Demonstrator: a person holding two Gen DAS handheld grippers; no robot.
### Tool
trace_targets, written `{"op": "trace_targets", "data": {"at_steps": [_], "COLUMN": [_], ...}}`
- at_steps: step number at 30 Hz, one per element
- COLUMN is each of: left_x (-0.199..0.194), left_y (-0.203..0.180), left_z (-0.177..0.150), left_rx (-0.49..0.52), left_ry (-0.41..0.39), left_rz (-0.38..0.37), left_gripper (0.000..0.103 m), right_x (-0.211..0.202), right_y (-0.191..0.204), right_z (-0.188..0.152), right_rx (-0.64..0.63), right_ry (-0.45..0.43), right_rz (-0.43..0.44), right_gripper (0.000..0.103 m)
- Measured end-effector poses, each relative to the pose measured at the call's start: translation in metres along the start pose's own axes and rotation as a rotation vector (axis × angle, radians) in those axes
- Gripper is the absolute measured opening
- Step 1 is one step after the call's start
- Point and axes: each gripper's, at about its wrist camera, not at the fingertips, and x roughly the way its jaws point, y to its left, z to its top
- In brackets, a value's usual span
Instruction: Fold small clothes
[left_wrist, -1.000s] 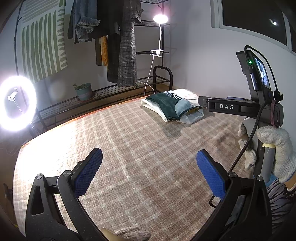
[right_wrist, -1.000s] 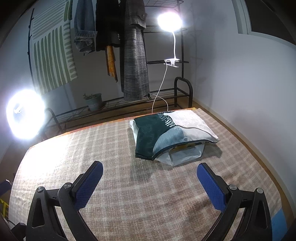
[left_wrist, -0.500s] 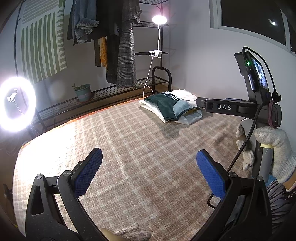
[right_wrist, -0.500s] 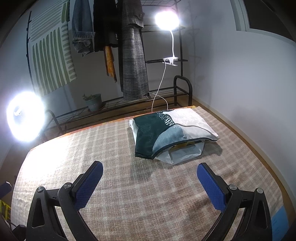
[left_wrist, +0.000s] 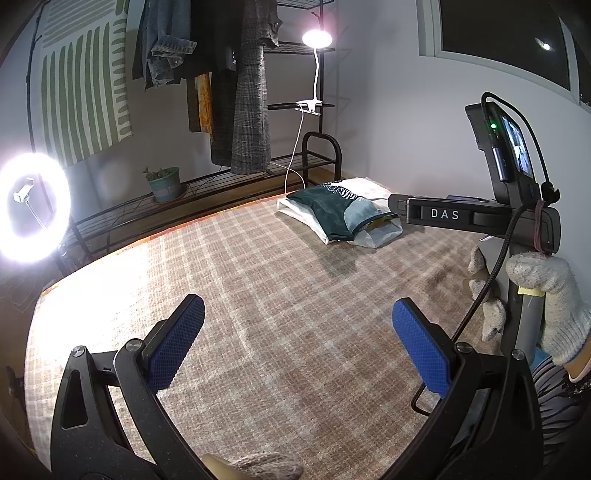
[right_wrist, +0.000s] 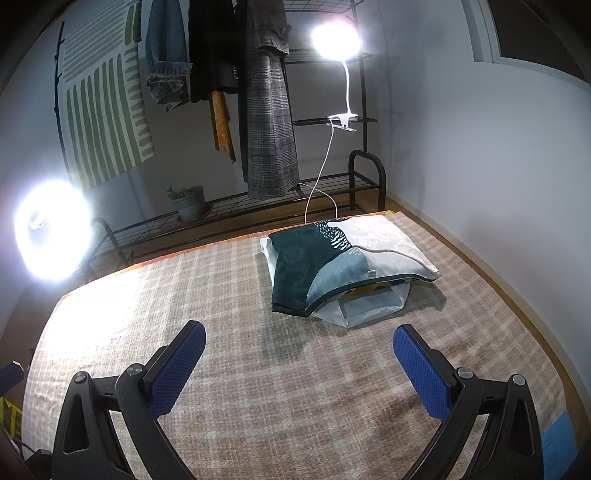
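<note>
A dark green, teal and white folded cloth (right_wrist: 332, 266) lies over a white bag (right_wrist: 365, 306) at the far right of a checked beige blanket (right_wrist: 258, 369). The same pile (left_wrist: 336, 218) shows far ahead in the left wrist view. My left gripper (left_wrist: 299, 343) hovers open over bare blanket, nothing between its blue pads (left_wrist: 177, 343). My right gripper (right_wrist: 299, 365) is open too, short of the pile, pads (right_wrist: 421, 373) empty. The right tool's body (left_wrist: 476, 218) crosses the left wrist view, held by a gloved hand (left_wrist: 550, 299).
A black clothes rack (right_wrist: 332, 184) with hanging garments (right_wrist: 269, 110) stands beyond the blanket's far edge. A ring light (left_wrist: 33, 210) glares at left, a clip lamp (right_wrist: 334, 37) at the back. A potted plant (right_wrist: 188, 203) sits on the rack's low shelf. A white wall (right_wrist: 480, 166) bounds the right.
Both views drift slightly; the pile sits a little higher and nearer in the right wrist view. Both grippers stay open and empty.
</note>
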Motion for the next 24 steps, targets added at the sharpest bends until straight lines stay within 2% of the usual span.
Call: {"op": "trace_targets", "data": {"at_steps": [17, 24], "left_x": [0.0013, -0.001], "left_y": [0.0019, 0.003], "left_z": [-0.0013, -0.0029], "left_rx": [-0.011, -0.01], "left_ry": [0.01, -0.017], "left_rz": [0.01, 0.028], "left_gripper": [0.103, 0.103], "right_x": [0.0028, 0.004], "right_y": [0.0036, 0.0034], "right_z": [-0.001, -0.0007], "right_rx": [-0.009, -0.009], "right_ry": [0.009, 0.014], "right_rz": [0.011, 0.013], "right_gripper": [0.103, 0.103]}}
